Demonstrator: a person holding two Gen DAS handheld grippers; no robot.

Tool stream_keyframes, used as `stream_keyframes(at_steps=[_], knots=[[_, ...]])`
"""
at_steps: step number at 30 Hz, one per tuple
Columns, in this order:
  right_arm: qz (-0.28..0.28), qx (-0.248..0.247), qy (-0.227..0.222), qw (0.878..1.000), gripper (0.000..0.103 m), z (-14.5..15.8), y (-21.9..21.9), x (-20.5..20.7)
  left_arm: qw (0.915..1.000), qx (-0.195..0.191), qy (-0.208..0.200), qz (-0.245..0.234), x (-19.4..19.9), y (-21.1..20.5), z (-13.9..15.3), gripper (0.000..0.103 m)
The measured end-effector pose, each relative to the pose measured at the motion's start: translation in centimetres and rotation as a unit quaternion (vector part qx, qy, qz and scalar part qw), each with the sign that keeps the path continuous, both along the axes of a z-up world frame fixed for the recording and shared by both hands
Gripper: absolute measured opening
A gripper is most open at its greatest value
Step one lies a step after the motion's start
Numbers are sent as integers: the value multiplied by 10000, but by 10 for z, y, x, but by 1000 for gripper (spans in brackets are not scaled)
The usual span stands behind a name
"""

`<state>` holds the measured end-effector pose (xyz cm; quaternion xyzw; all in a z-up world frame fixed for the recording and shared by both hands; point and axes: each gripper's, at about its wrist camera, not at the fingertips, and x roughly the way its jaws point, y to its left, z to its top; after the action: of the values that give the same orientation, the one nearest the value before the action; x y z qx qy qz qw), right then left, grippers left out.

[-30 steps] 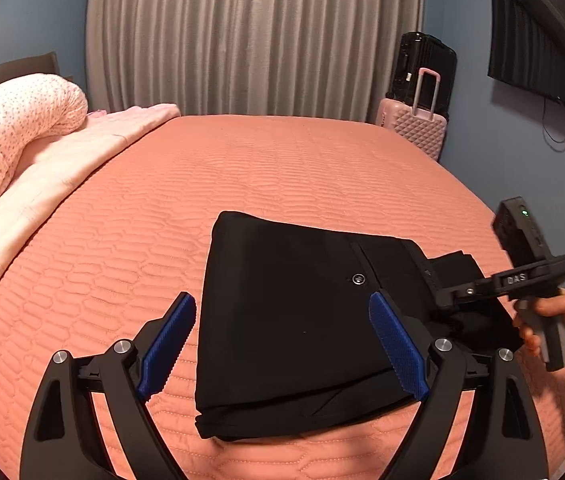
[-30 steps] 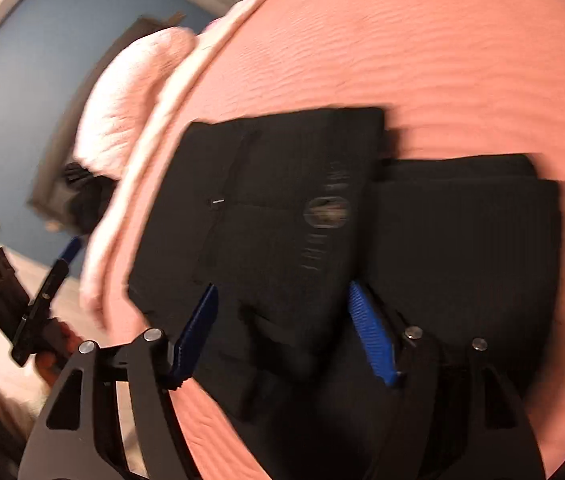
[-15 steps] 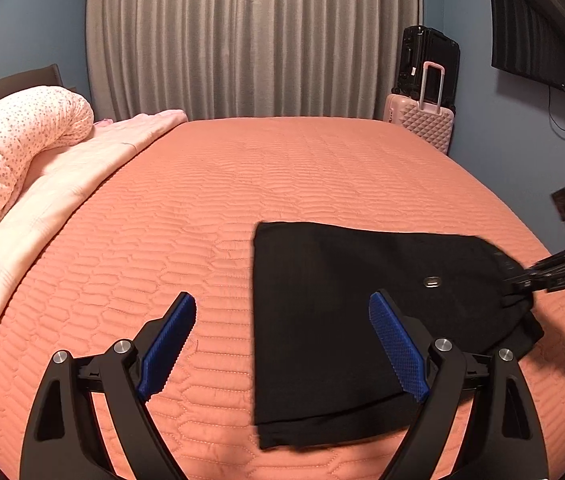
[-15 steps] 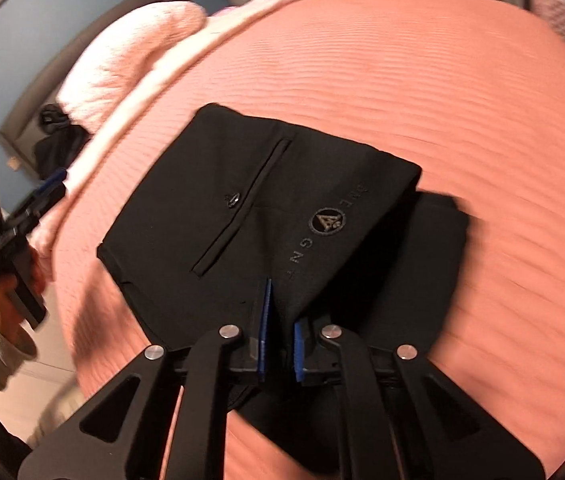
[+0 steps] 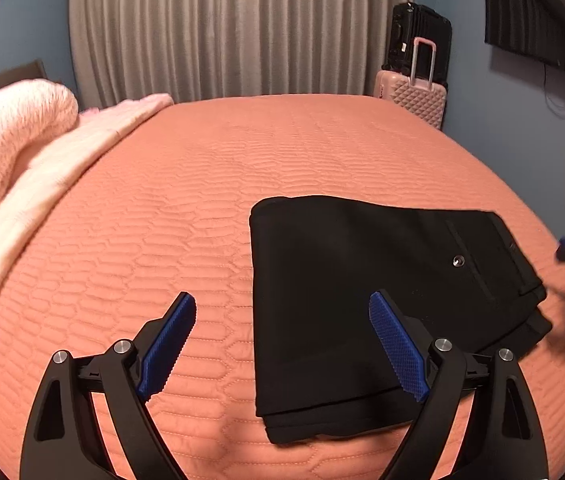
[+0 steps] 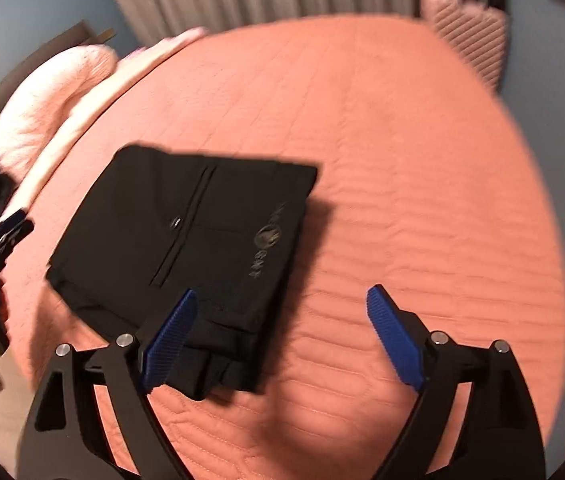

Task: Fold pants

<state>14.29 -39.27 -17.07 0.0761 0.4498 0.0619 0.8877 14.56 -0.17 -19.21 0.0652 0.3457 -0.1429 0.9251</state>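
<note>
Black pants lie folded into a flat rectangle on the orange bed; your left gripper and right gripper hover above them, jaws spread, holding nothing; square any stray bottom layer gently, then withdraw

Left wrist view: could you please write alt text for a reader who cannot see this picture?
Black folded pants lie flat on an orange quilted bedspread, just ahead of the open left gripper, which holds nothing. Behind the bed are grey curtains and a pink suitcase.
</note>
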Motion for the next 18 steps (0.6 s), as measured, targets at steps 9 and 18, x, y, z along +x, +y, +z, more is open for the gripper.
stream_keyframes(at_steps=[9,18], knots=[[-419,1571,-472,9856,96,-3,43,1,9986,-390,15,-358,6,-44,10,87],[-7,1929,292,9808,44,-61,46,80,9871,942,873,-951,43,-84,-72,87]])
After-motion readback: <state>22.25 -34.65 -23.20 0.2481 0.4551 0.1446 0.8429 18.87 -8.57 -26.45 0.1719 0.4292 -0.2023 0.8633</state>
